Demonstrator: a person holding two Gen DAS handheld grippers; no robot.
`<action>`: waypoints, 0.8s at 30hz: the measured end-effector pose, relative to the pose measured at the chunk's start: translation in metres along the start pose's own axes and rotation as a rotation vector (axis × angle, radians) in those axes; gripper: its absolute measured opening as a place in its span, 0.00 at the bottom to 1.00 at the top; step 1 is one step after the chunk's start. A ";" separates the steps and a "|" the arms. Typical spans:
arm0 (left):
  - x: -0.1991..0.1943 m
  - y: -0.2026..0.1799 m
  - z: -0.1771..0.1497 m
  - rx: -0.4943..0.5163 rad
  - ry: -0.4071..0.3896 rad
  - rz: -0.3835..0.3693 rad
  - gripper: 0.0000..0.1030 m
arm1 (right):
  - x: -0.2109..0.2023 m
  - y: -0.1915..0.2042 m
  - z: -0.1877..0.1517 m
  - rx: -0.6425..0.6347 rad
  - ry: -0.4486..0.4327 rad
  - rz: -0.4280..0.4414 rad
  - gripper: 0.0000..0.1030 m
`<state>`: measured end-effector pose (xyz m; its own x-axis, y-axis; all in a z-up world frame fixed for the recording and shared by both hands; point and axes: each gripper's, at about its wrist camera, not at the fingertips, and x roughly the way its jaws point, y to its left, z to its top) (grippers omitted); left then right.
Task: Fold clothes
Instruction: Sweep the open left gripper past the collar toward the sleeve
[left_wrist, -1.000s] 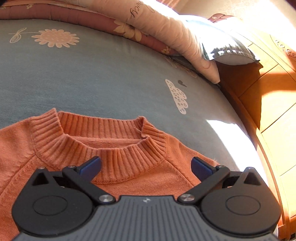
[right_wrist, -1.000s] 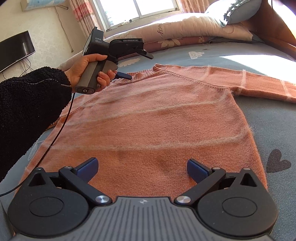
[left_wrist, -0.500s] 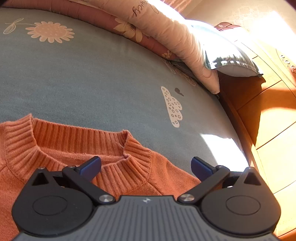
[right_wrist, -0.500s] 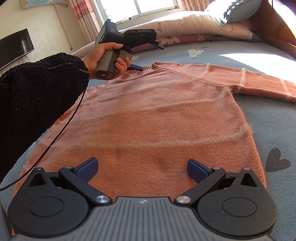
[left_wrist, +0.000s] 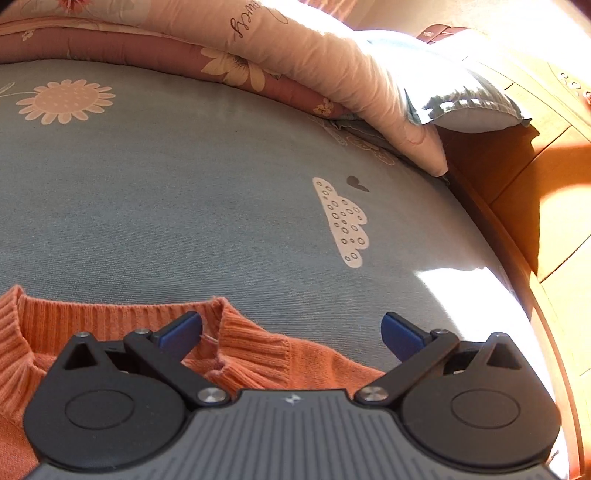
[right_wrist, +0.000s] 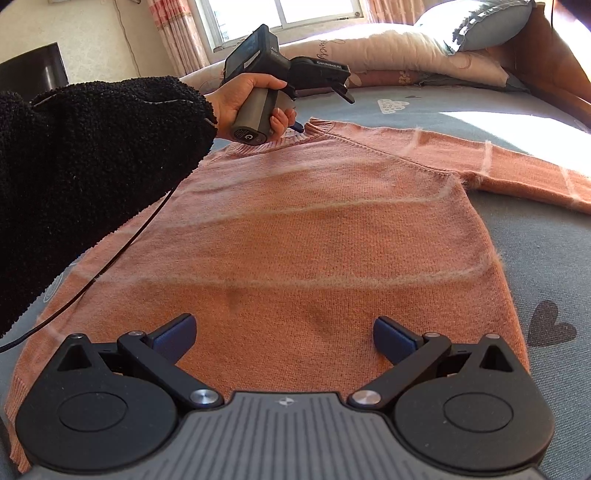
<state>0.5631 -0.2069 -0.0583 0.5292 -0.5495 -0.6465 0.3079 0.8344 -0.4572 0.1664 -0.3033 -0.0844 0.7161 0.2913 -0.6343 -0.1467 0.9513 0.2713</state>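
At the bottom of the frame my right gripper (right_wrist: 282, 332) hangs spread wide over the hem of the orange sweater (right_wrist: 314, 236), lying flat on the grey bedsheet (right_wrist: 535, 240). Farther up, my left gripper (left_wrist: 291, 328), also spread, straddles the collar (left_wrist: 251, 339). I judge folding hasn't begun; next, pinch shoulder and hem.

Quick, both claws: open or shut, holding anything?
Left claw: open, empty, at the sweater collar.
Right claw: open, empty, over the sweater's hem.

black fleece sleeve (right_wrist: 92, 155), black cable (right_wrist: 110, 258), blue fingers (right_wrist: 173, 334)
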 end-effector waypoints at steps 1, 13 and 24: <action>-0.004 -0.008 -0.005 0.031 0.004 -0.016 0.99 | -0.001 0.000 0.000 0.006 0.001 0.002 1.00; 0.029 -0.016 -0.016 0.099 0.012 -0.026 0.99 | -0.001 0.000 0.001 0.005 0.009 -0.001 1.00; 0.014 -0.086 -0.043 0.200 0.182 -0.130 0.99 | 0.000 0.001 0.000 -0.004 0.013 -0.011 1.00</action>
<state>0.5104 -0.2882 -0.0541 0.3309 -0.6357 -0.6974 0.5228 0.7387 -0.4254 0.1661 -0.3018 -0.0843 0.7087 0.2826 -0.6464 -0.1417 0.9546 0.2620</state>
